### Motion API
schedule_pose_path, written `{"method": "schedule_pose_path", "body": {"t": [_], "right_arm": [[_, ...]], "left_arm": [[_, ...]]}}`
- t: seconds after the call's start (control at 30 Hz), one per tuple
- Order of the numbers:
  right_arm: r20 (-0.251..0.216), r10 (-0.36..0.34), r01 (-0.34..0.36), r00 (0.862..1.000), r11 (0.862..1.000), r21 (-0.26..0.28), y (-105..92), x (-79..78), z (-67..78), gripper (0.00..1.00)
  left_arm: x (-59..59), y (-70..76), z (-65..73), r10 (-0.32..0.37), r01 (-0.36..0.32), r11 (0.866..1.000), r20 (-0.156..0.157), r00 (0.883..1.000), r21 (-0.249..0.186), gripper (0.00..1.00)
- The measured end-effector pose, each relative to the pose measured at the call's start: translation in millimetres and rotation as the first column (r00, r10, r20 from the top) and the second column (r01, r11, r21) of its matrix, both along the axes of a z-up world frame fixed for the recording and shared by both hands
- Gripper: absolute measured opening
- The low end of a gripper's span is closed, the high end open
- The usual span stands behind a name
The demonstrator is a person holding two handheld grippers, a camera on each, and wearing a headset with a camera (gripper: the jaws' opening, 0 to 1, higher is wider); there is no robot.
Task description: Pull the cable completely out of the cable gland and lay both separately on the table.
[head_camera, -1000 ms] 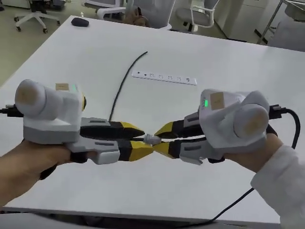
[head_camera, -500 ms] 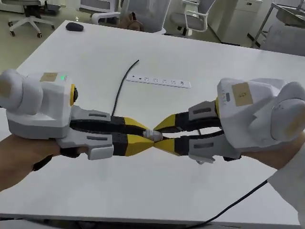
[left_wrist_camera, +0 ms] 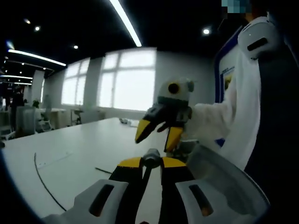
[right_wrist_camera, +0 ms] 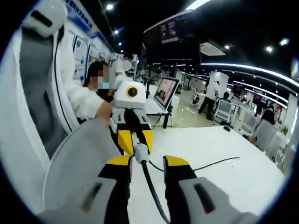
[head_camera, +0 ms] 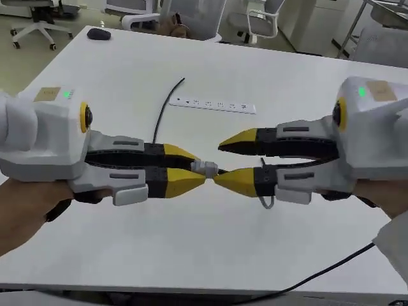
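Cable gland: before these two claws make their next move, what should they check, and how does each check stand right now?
1. Grip of the left gripper on the cable gland: ok, its jaws are shut on it.
2. Grip of the right gripper on the cable: not ok. Its jaws are open and the cable runs loose between them.
3. Cable out of the gland: not ok, it enters the gland.
4. Bare table below for laying both down: ok. The power strip lies farther off.
5. Length of cable inside the gland: cannot tell.
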State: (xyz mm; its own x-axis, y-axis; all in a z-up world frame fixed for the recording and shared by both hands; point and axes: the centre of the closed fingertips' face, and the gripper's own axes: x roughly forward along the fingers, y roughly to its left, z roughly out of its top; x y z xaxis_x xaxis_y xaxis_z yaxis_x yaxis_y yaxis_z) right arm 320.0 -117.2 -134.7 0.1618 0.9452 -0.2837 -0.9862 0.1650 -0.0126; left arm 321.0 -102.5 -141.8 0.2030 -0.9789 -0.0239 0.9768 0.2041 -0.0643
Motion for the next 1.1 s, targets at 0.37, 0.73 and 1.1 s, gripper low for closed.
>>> {"method": "schedule_pose_path", "body": {"t": [0.37,0.73,1.1], "right_arm": [[-0.213,0.079,-0.048,0.974,0.988,0.147,6.9,-7.4,4.0,0.23],[-0.251,0.118,-0.066,0.961,0.976,0.209,11.1,-12.7,7.3,0.13],[-0.291,0.127,-0.067,0.948,0.976,0.209,11.1,-11.9,4.9,0.13]], "left_arm": [[-8.2,-2.7,11.9,-0.034,0.036,0.999,0.095,0.995,-0.018,0.15],[-5.4,-5.7,15.2,-0.025,0.026,1.0,0.108,0.994,-0.008,0.15],[-5.5,-8.5,14.9,-0.037,0.033,0.999,0.153,0.988,0.027,0.15]]}}
